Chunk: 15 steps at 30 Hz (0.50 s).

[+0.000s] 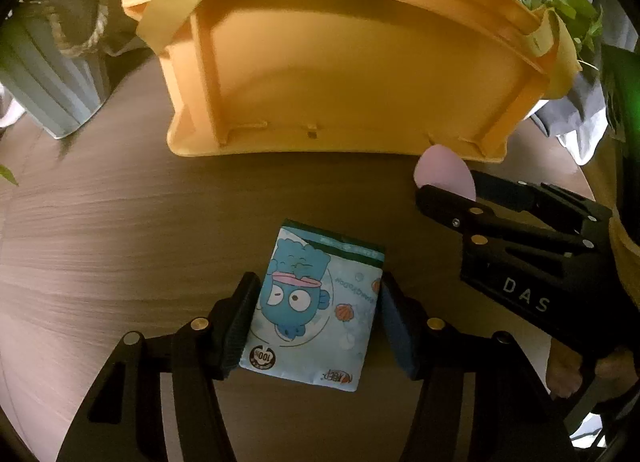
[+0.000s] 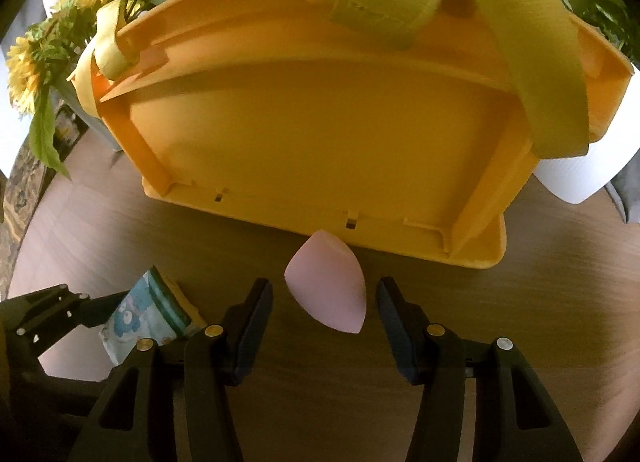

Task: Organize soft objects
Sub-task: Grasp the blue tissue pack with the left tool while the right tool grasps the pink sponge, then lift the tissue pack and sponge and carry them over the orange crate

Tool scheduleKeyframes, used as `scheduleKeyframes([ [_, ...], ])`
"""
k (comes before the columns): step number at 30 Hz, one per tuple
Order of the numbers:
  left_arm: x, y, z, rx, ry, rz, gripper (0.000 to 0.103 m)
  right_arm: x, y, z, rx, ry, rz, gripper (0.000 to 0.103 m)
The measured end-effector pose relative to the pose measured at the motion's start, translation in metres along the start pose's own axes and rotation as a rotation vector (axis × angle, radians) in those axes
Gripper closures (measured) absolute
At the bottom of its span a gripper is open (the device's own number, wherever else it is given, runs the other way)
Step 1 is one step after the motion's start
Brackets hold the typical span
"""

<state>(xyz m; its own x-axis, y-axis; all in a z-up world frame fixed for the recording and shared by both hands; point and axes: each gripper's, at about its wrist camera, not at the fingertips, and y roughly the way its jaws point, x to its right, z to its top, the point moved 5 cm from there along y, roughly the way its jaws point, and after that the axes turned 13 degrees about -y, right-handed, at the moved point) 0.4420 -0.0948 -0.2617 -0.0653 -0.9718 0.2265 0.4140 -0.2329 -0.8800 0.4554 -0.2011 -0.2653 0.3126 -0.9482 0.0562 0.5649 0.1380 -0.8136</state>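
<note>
A light-blue tissue pack (image 1: 316,314) with a blue cartoon fish lies flat on the wooden table (image 1: 100,242). My left gripper (image 1: 319,282) straddles it, with both pads pressed against its sides. A pink teardrop-shaped sponge (image 2: 328,286) lies just in front of the yellow plastic basket (image 2: 320,134). My right gripper (image 2: 322,286) has a finger on each side of the sponge, with a small gap at each, so it is open. In the left wrist view the sponge (image 1: 444,174) peeks out behind the right gripper (image 1: 448,186). The right wrist view shows the pack (image 2: 148,310) at lower left.
The basket (image 1: 360,74) has pale yellow fabric straps (image 2: 532,62) draped over it and fills the back of the table. A ribbed grey plant pot (image 1: 48,90) stands at the left, sunflowers (image 2: 32,62) beside the basket, a white object (image 2: 576,174) at the right.
</note>
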Motion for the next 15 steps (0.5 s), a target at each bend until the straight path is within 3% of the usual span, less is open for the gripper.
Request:
scheduleKeyframes([
  [4, -0.002, -0.005, 0.002, 0.027, -0.001, 0.015, 0.045, 0.001, 0.004, -0.001, -0.006, -0.005, -0.010, 0.062],
  [15, -0.007, -0.030, 0.014, 0.119, -0.038, 0.024, 0.045, -0.006, -0.012, 0.001, 0.028, -0.003, -0.020, 0.065],
])
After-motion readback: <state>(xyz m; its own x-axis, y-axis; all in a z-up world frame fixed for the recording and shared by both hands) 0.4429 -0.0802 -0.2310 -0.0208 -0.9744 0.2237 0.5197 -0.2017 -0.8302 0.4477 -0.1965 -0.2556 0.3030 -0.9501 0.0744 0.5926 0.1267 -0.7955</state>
